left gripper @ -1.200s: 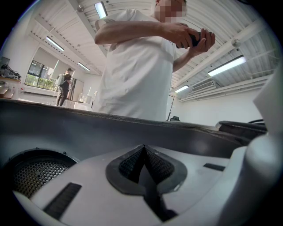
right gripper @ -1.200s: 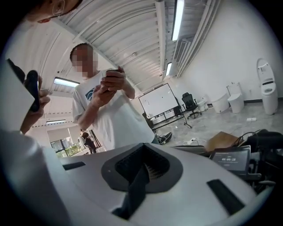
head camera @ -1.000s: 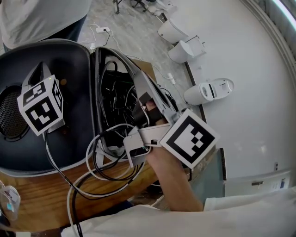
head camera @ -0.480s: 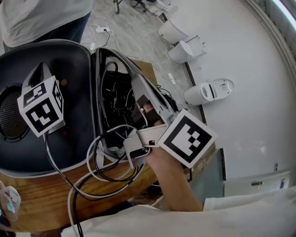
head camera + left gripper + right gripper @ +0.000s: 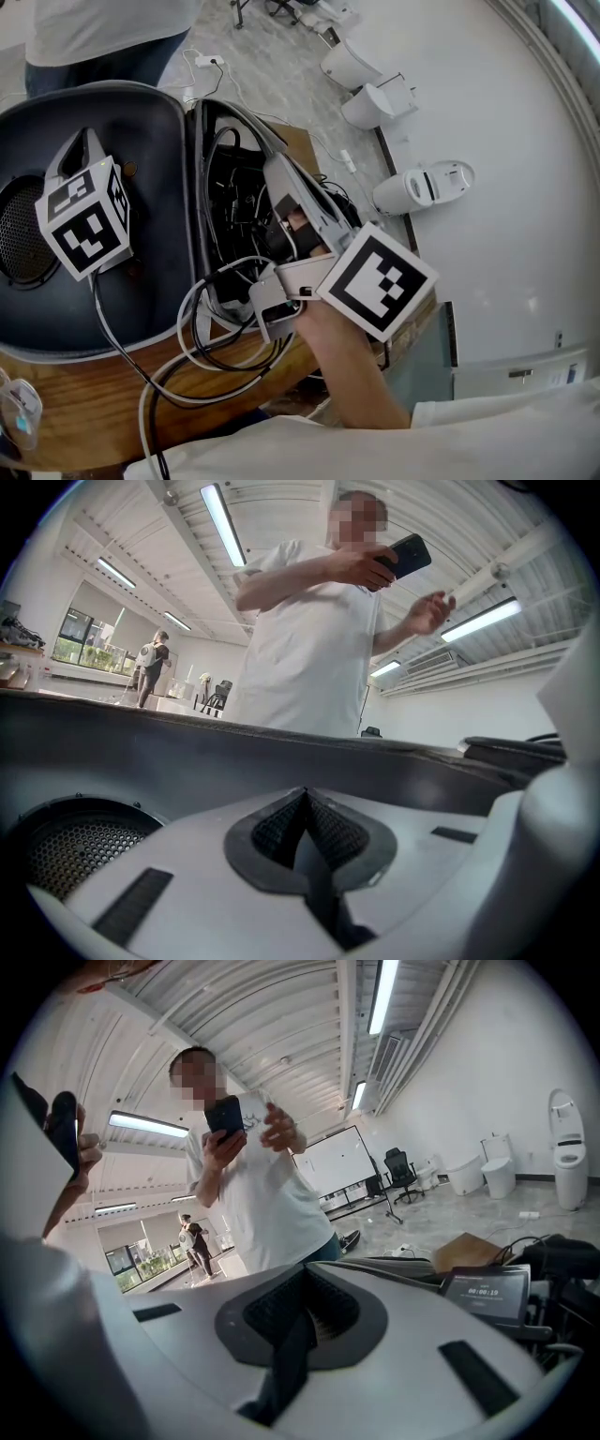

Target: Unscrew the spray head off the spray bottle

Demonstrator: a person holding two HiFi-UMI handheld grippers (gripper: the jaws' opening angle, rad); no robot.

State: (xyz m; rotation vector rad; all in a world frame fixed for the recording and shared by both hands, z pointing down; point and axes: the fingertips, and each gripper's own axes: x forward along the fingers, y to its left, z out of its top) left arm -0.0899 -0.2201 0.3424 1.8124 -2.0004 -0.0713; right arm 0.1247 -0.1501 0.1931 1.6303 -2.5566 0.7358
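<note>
No spray bottle or spray head shows clearly in any view. My left gripper (image 5: 81,142) hangs over the dark open case (image 5: 159,122), its marker cube toward me. In the left gripper view its (image 5: 304,797) ribbed pads meet with nothing between them. My right gripper (image 5: 274,169) reaches over the case's cable-filled half (image 5: 234,202), held by a hand. Its (image 5: 302,1279) pads are also pressed together and empty. Both point nearly level toward a standing person (image 5: 309,639) who holds a phone (image 5: 225,1115).
The case lies on a wooden table (image 5: 84,412), with loose cables (image 5: 216,337) spilling over the near edge. A small clear item (image 5: 17,405) sits at the bottom left. White fixtures (image 5: 422,186) stand on the floor to the right. A small screen (image 5: 487,1293) sits in the case.
Neither gripper has visibly moved. The standing person at the top edge of the head view has shifted slightly to the right.
</note>
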